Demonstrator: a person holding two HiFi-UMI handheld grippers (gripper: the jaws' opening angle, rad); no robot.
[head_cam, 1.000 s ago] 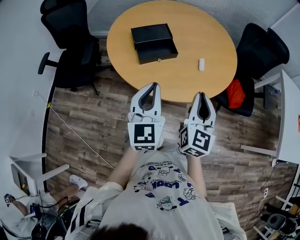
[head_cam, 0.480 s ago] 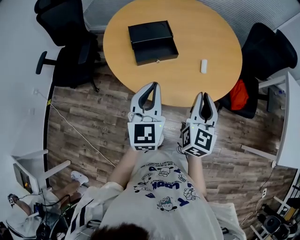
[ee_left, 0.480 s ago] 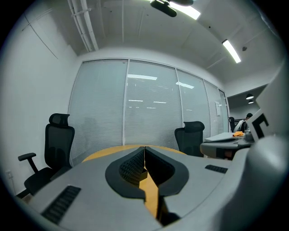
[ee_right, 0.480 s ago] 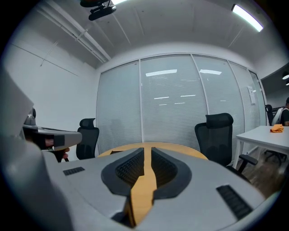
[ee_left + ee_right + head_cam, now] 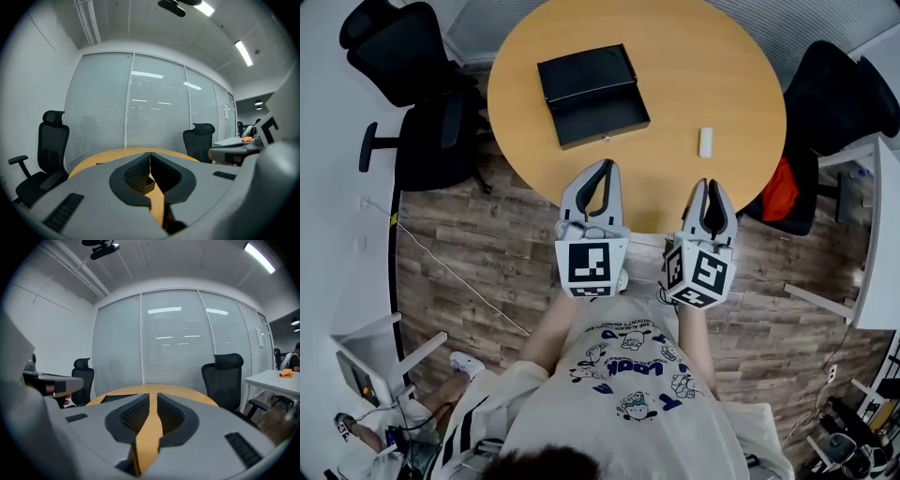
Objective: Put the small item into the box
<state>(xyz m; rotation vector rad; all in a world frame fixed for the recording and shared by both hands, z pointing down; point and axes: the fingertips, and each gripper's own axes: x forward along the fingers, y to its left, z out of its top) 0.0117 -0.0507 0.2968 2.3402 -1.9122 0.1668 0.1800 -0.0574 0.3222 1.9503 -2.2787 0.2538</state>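
A small white item (image 5: 705, 142) lies on the right part of the round wooden table (image 5: 675, 56). The black box (image 5: 591, 94) sits open on the table's left part, lid back; its dark edge (image 5: 119, 398) also shows in the right gripper view. My left gripper (image 5: 605, 167) hangs at the table's near edge, below the box, shut and empty. My right gripper (image 5: 712, 185) hovers just off the near edge, a short way below the white item, also shut with nothing in it. In both gripper views the jaws point across the tabletop, left gripper (image 5: 150, 154), right gripper (image 5: 153, 397).
Black office chairs stand left (image 5: 412, 84) and right (image 5: 834, 94) of the table; something red (image 5: 778, 187) lies by the right one. A white desk (image 5: 877, 234) stands at far right. Glass walls with blinds (image 5: 173, 343) lie beyond the table.
The table, box and white item have slid lower and leftward in the head view. Both grippers keep nearly the same place and stay shut.
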